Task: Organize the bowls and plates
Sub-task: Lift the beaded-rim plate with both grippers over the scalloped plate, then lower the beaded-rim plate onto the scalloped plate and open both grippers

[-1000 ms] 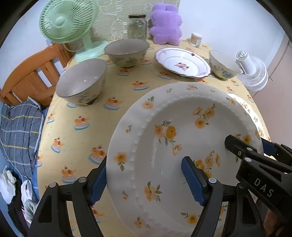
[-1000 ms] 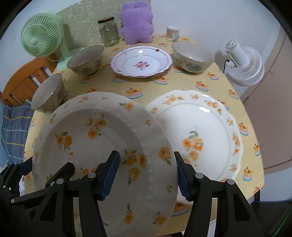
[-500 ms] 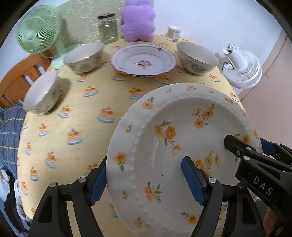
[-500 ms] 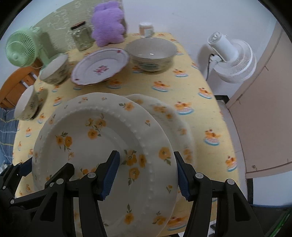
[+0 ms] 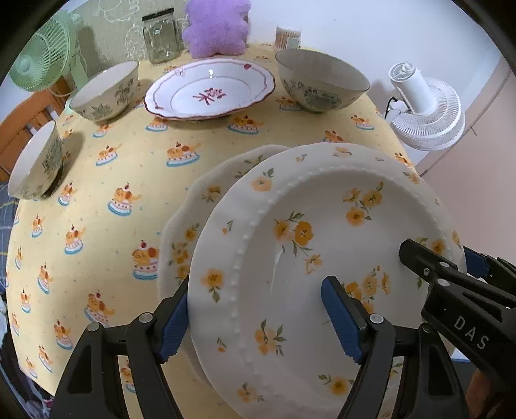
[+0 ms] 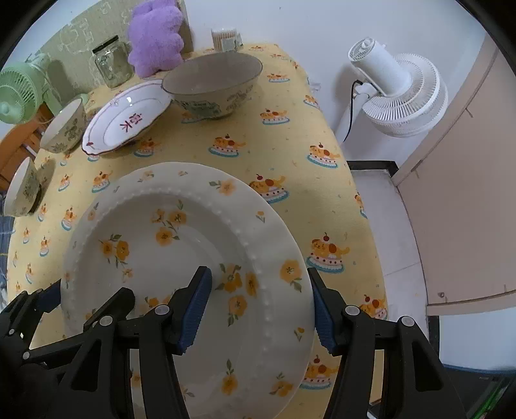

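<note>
Yellow cloth printed with cake motifs covers the table (image 5: 135,167), which stands against a white wall.

Writing: the letters "DAS" are legible on the right gripper body in the left wrist view. The pink-rimmed plate (image 5: 209,88) carries red characters at its centre; they cannot be read.

Count: three plates, three bowls, two fans, one glass jar (image 5: 161,37), one purple plush toy (image 5: 216,25), one small container of sticks (image 6: 225,38).

- Plates: flowered plate (image 5: 306,258), scalloped plate (image 5: 193,219), pink-rimmed plate.
- Bowls: one at the far right (image 5: 319,80), one at the far left (image 5: 106,88), one at the left edge (image 5: 34,164).
- Fans: green fan (image 5: 42,61) at the far left, white fan (image 5: 425,109) beyond the right table edge.

Both tools grasp the flowered plate. The left gripper (image 5: 258,319) clamps its left rim, one pad inside and one under the edge. The right gripper (image 6: 258,309) clamps the right rim likewise. The plate hangs tilted directly above the scalloped plate, which lies on the near right part of the table; contact between them cannot be determined.
</note>
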Demonstrator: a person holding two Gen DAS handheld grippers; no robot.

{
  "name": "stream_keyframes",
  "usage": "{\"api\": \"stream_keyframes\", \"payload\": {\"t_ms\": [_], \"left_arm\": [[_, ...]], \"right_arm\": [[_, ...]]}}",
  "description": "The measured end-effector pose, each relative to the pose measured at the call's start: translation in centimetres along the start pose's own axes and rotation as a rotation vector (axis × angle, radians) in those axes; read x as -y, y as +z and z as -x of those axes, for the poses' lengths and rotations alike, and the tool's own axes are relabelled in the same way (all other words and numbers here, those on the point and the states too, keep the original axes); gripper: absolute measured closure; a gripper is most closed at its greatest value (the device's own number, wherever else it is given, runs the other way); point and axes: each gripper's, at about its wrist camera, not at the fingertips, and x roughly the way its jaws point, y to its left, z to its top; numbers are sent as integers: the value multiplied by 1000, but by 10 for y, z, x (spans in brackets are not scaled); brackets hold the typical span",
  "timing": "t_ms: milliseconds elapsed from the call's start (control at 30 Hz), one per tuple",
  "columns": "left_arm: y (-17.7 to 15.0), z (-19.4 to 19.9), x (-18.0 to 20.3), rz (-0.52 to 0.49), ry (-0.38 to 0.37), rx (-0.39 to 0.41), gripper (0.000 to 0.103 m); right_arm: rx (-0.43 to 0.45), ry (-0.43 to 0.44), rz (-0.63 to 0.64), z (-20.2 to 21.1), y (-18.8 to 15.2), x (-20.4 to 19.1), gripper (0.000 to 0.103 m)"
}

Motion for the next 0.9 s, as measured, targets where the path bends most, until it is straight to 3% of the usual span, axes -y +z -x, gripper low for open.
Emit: {"api": "stream_keyframes", "payload": {"t_ms": [333, 900], "left_arm": [[3, -15, 2, 22, 13, -27, 24], [5, -16, 17, -42, 153, -14, 19]], "right_arm": [[-31, 8, 16, -15, 5, 1, 41], [-41, 39, 25, -20, 3, 3, 46]]}}
